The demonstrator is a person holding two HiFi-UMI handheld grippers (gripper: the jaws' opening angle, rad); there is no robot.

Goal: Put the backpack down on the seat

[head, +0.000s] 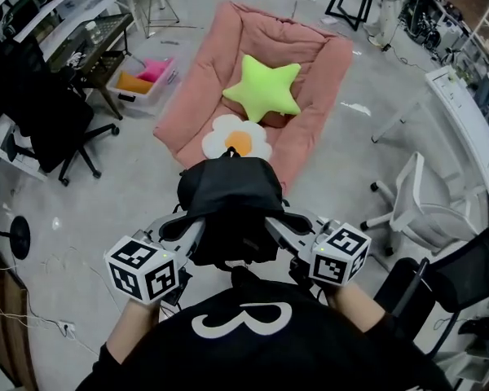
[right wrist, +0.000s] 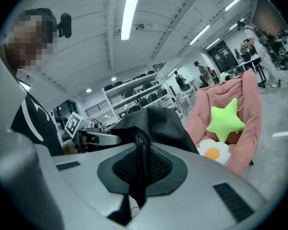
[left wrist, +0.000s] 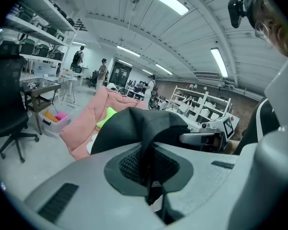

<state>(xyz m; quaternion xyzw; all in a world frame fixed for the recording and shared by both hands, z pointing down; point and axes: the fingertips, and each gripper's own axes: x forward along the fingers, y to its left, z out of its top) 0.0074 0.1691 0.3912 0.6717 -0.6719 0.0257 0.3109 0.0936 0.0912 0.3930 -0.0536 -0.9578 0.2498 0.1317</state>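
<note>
Left gripper (head: 189, 236) and right gripper (head: 284, 228), each in one of a person's hands, are both pressed together on black fabric of the backpack (head: 228, 206). In the left gripper view the jaws pinch a thin upright fold of the bag (left wrist: 151, 174), and the right gripper view shows the same kind of pinch on the other side (right wrist: 137, 174). The backpack hangs between the two tools, in front of the person's (head: 253, 340) chest and clear of the floor (head: 130, 177). It has not been set down.

Just beyond it lies the seat (head: 200, 68), a pink padded lounger spread on the floor. A green star cushion (head: 263, 86) sits at the seat's middle, and an egg cushion (head: 238, 141) rests at its near edge, partly covered in the head view by the top of the bag. A black office chair (head: 45, 108) and a clear bin (head: 143, 84) of bright items stand to the left. A white chair (head: 420, 210) stands to the right.
</note>
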